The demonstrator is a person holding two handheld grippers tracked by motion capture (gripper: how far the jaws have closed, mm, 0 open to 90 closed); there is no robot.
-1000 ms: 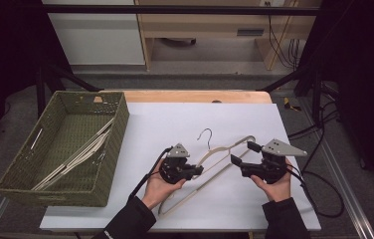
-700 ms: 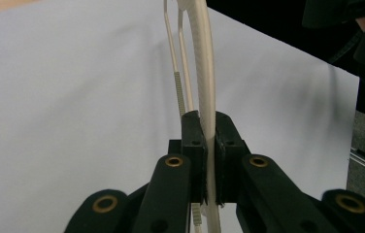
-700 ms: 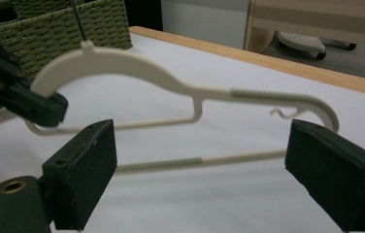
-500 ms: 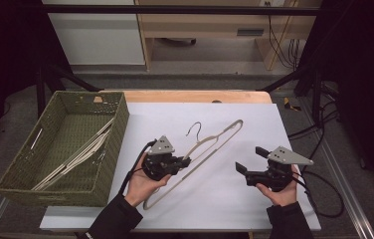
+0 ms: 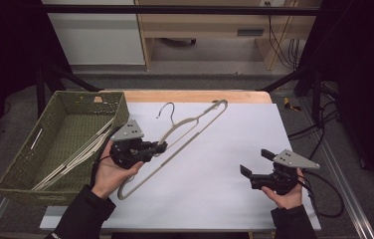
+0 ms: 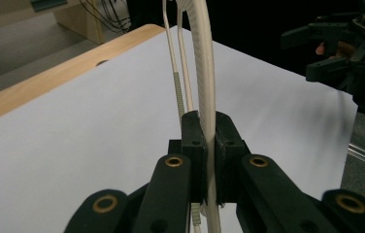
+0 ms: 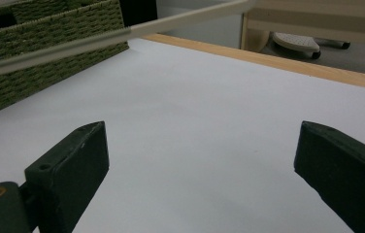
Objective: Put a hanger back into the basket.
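There are two grippers. The left gripper (image 5: 161, 147) pinches one cream hanger (image 5: 195, 124) tight by its thin bar and holds it up over the white table (image 5: 225, 164), next to the green basket (image 5: 60, 114). There is one basket, and more cream hangers (image 5: 70, 159) lie inside it, too bunched to count. The right gripper (image 5: 255, 162) has nothing in it. Its jaws have just been opening and now stand wide apart, well away from the hanger.
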